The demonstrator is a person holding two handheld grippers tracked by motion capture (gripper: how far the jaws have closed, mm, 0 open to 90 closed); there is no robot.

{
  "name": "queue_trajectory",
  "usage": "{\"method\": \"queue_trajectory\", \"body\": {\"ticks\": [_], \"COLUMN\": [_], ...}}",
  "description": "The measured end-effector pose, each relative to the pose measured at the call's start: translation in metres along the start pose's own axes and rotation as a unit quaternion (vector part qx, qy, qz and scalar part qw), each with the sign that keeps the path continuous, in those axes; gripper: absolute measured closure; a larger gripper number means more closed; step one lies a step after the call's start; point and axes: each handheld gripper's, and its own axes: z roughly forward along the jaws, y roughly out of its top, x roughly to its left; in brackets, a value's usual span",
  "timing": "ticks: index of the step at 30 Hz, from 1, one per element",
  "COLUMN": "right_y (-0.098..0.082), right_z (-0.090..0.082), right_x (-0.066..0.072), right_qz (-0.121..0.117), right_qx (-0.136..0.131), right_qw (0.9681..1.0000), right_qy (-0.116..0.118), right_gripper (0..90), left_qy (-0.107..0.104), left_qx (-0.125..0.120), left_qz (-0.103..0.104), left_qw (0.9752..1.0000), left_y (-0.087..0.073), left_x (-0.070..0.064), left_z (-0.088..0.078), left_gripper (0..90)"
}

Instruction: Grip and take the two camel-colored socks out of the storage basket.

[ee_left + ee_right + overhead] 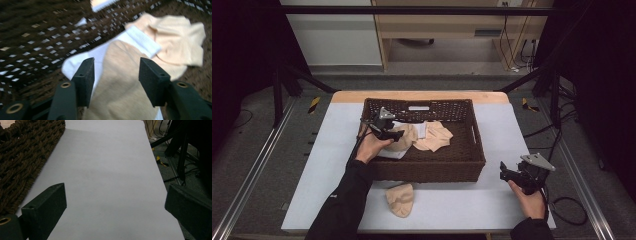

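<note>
My left gripper (116, 72) hangs parted over the tan-and-white sock (120, 85) in the wicker basket (427, 167); its long axis runs away between my jaws, untouched. My right gripper (512, 172) sits released, well apart; 1 sock (401, 199) waits outside, nearer my left.

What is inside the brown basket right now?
Inside the basket lie beige socks: one on something white under the open left gripper, another beside it. The basket floor beneath them is covered.
</note>
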Motion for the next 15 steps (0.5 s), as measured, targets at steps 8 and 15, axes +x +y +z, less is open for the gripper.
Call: {"method": "queue_trajectory", "body": {"ticks": [8,15], "right_y": [0.0,0.0], "right_z": [0.0,0.0], "right_x": [0.0,-0.001], "right_qz": [0.001,0.002], "right_qx": [0.0,-0.001], "right_qw": [1.0,1.0], "right_qy": [-0.001,-0.002], "right_gripper": [4.3,4.2], "left_qy": [-0.014,-0.019], "left_qx": [0.054,0.008], "left_qz": [-0.008,-0.017], "left_qw": [0.9984,0.9996], "left_y": [0.0,0.002], "left_x": [-0.008,-0.009], "left_z": [-0.001,-0.014], "left_gripper": [81.6,85.4]}}
